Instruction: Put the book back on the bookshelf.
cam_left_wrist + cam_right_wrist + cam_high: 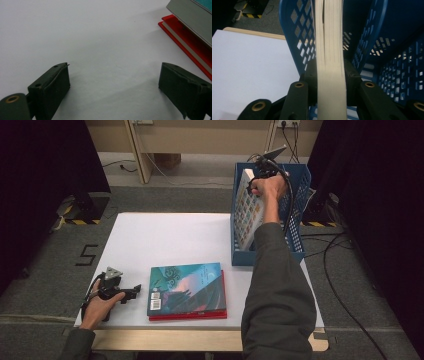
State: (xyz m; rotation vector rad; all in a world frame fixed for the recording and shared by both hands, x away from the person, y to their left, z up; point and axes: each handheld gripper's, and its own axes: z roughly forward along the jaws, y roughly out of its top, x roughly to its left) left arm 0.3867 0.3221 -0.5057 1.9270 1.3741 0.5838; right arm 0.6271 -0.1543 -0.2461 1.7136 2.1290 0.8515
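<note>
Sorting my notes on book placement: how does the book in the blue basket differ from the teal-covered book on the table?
The book in the blue basket stands on edge, leaning on the blue basket wall; the teal-covered book lies flat on a red book. The right gripper clamps the first; the second is untouched, the open left gripper beside it. Both are hardcover-sized picture books.

**Colours on and off the table**

We see a blue crate [296, 215] with diamond-pattern holes, and between the black right fingers [350, 75] a book [248, 210] with cream page edges and a cover chequered in small coloured squares. Beside the black left fingers [53, 82] lie a teal book [187, 287] with pink and dark swirls on a red book [183, 46], on a white table [165, 240].
</note>
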